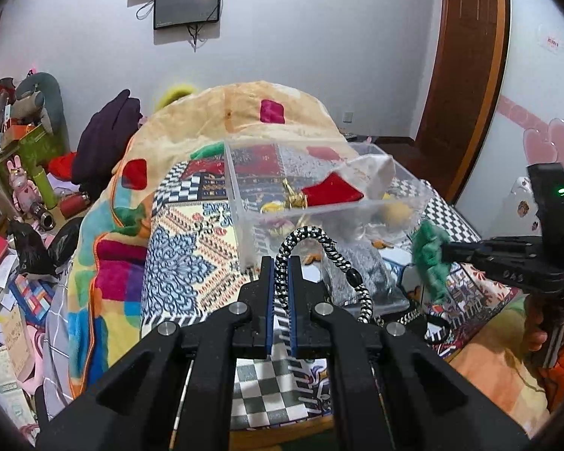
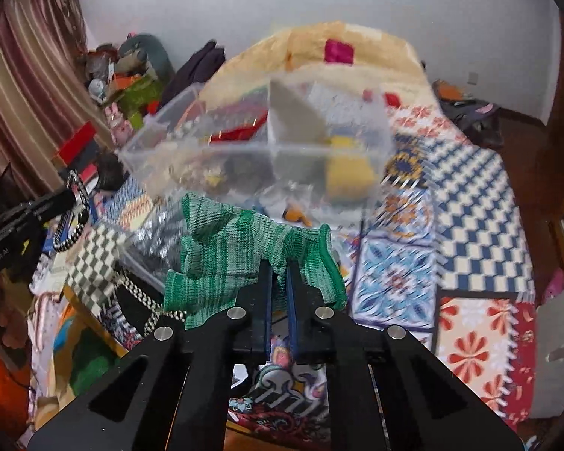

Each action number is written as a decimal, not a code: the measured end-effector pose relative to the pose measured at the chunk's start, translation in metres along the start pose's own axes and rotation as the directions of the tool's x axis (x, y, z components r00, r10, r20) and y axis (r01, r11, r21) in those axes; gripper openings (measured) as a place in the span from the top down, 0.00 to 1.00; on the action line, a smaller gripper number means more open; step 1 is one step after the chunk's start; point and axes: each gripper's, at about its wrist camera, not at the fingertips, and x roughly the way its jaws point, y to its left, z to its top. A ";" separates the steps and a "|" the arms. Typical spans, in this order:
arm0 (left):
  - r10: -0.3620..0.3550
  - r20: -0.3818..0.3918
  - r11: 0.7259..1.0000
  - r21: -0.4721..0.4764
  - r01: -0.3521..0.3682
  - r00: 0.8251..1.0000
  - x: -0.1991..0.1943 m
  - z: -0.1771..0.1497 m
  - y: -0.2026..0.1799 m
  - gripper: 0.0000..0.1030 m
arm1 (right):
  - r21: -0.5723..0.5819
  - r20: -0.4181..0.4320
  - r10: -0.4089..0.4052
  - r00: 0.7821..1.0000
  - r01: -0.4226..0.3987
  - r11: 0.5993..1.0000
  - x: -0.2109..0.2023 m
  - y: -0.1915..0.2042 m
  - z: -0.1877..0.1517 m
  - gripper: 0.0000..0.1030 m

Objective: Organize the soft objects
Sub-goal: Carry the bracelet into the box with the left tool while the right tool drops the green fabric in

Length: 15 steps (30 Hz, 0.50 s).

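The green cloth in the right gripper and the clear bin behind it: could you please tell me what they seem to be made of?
Green cloth: apparently knitted yarn, matte; ribbed stitch rows show and it droops limply. Clear bin: likely rigid transparent plastic, glossy; its contents show through the straight walls.

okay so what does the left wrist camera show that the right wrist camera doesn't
Only the left wrist view shows the wall-mounted screens, the pink heart decals and the red cloth draped at the bin's edge. Only the right wrist view shows the striped curtain and the bin's yellow item. Both show the clear plastic bin on the patterned bedspread, the left gripper shut on the black-and-white braided cord, and the right gripper shut on the green knit cloth.
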 end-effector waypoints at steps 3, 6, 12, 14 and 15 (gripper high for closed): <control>-0.001 0.022 1.000 -0.005 0.002 1.000 -0.002 0.010 0.001 0.95 | 0.001 0.069 -0.021 0.997 0.021 1.000 -0.023 -0.003 0.009 0.94; -0.003 0.046 1.000 -0.014 0.003 0.999 -0.001 0.023 0.002 0.95 | 0.000 0.126 -0.046 0.991 0.047 0.999 -0.039 -0.004 0.021 0.94; -0.011 0.076 0.999 -0.035 0.014 0.997 0.012 0.051 0.007 0.95 | -0.005 0.216 -0.093 0.972 0.097 0.995 -0.056 -0.001 0.050 0.94; -0.005 0.079 0.999 -0.035 0.007 0.997 0.020 0.057 0.008 0.95 | -0.003 0.231 -0.102 0.968 0.106 0.994 -0.054 -0.004 0.059 0.94; 0.002 0.077 0.999 -0.035 0.001 0.997 0.026 0.061 0.008 0.95 | -0.004 0.234 -0.106 0.966 0.110 0.994 -0.053 -0.004 0.060 0.94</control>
